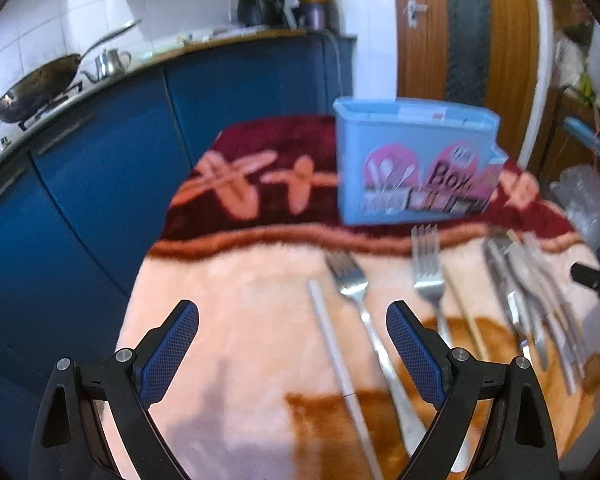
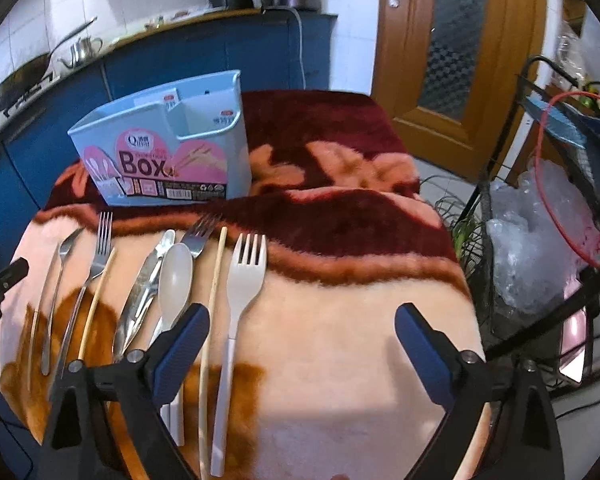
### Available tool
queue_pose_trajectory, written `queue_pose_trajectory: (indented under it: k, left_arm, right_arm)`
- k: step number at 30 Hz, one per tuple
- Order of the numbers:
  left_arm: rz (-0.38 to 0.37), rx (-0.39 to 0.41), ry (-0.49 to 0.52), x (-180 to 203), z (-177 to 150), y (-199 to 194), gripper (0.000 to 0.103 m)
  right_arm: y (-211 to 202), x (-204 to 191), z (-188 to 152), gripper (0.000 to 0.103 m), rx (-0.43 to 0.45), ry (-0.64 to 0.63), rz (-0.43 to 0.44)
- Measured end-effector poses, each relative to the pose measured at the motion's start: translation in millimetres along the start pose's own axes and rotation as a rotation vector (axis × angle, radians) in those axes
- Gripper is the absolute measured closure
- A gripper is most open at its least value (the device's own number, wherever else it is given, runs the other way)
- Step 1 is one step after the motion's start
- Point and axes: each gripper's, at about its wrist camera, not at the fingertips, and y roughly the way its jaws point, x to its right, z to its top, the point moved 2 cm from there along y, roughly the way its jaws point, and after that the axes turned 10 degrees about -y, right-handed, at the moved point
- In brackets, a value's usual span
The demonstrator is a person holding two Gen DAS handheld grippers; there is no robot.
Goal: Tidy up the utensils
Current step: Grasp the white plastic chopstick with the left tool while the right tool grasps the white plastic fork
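Observation:
A light blue utensil box (image 2: 168, 152) stands upright on the blanket-covered table; it also shows in the left wrist view (image 1: 412, 168). Utensils lie in a row in front of it: a white plastic fork (image 2: 240, 304), a wooden chopstick (image 2: 214, 304), a white spoon (image 2: 174, 280), several metal forks (image 2: 96, 256) and knives (image 2: 144, 280). In the left wrist view a white chopstick (image 1: 332, 340) and two metal forks (image 1: 360, 304) lie ahead. My left gripper (image 1: 292, 324) is open and empty above the blanket. My right gripper (image 2: 302, 326) is open and empty, right of the white fork.
The table has a pink, brown and maroon blanket (image 2: 340, 264). Blue kitchen cabinets (image 1: 100, 168) stand to the left, with a wok (image 1: 40, 88) on the counter. A wire rack with plastic bags (image 2: 540, 240) stands at the table's right edge. A wooden door (image 2: 452, 60) is behind.

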Motion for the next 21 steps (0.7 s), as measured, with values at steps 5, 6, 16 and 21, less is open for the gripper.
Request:
queue_pose_trajectory:
  k: [5, 6, 16, 21]
  left_arm:
    - [0.014, -0.077, 0.045, 3.6, -4.2, 8.3, 0.008]
    - [0.015, -0.086, 0.057, 4.6, -4.5, 8.9, 0.009]
    - [-0.13, -0.332, 0.059, 9.2, -5.1, 35.0, 0.066]
    - [-0.15, -0.406, 0.029, 7.1, -1.7, 44.9, 0.07]
  right_arm:
    - [11.4, -7.5, 11.3, 0.02, -0.082, -0.061, 0.025]
    - [13.7, -9.5, 13.1, 0.025, -0.099, -0.078, 0.025]
    - [34.1, -23.3, 12.9, 0.06, -0.251, -0.143, 0.128]
    - [38.7, -24.4, 18.1, 0.064, -0.276, -0.159, 0.134]
